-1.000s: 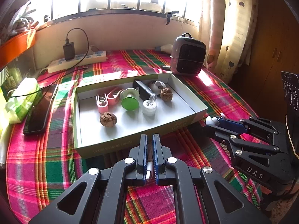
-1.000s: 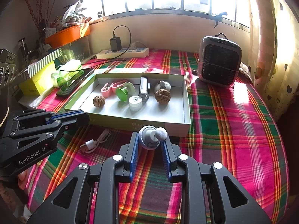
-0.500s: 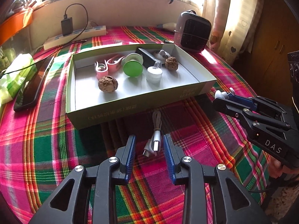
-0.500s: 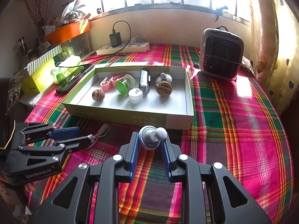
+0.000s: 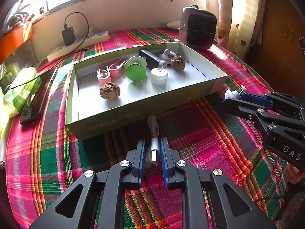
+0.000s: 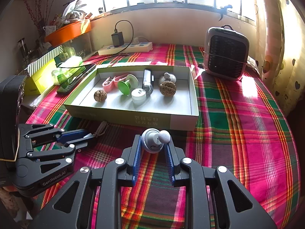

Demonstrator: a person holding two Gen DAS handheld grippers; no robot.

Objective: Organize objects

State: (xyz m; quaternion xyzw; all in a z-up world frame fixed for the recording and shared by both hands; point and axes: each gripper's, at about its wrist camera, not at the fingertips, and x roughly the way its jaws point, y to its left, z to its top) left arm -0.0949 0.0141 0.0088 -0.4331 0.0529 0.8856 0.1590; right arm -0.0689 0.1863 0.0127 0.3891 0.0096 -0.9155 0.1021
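Note:
A brown charging cable (image 5: 153,126) lies folded on the plaid cloth in front of the green-and-white box (image 5: 133,114). Its silver plug sits between the blue pads of my left gripper (image 5: 153,147). The jaws are closing around it, and a thin gap still shows on the left side. My right gripper (image 6: 152,143) is shut on a small grey-white round gadget (image 6: 150,140) with a ball-tipped stem, held just above the cloth near the box's front right corner. The box holds two walnuts, a green spool, a white jar, pink clips, a black stick and a white-grey piece.
A grey fan heater (image 5: 198,30) stands behind the box on the right, with a curtain beyond it. A power strip with a charger (image 5: 80,45) runs along the back wall. A black phone (image 5: 38,95) and a green tissue pack (image 5: 19,87) lie left of the box.
My left gripper let go of the cable, sank toward the cloth, and has narrowed again around the plug lying there. The right gripper and its gadget have not moved.

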